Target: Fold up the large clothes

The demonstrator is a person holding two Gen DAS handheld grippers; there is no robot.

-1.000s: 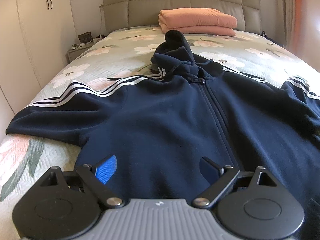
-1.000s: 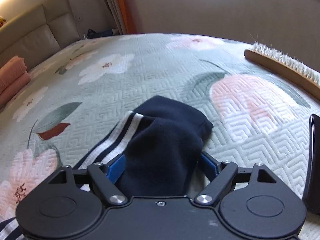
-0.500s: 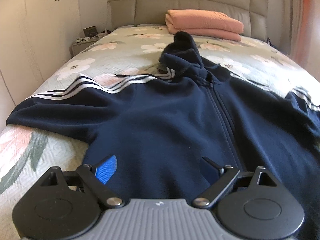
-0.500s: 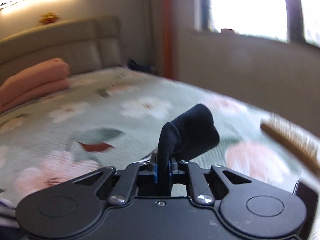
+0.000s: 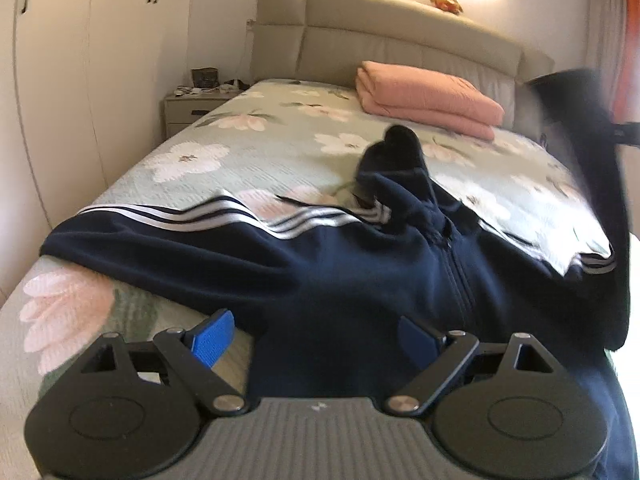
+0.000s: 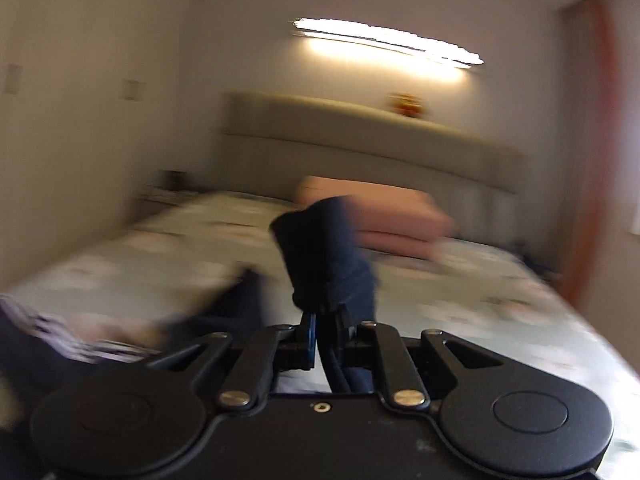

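now my right gripper [image 6: 326,330] pinches the navy jacket's sleeve [image 6: 326,256] above the bed [image 6: 480,300]; my left gripper [image 5: 316,330] stands wide over the hem.

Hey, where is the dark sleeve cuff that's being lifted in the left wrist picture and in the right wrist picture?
Left wrist view: the sleeve cuff is raised at the upper right edge, blurred, with the sleeve hanging below it.
Right wrist view: the cuff stands up in the centre, pinched in the shut right hand-held gripper.
Shared landmark: the folded pink blanket by the headboard.
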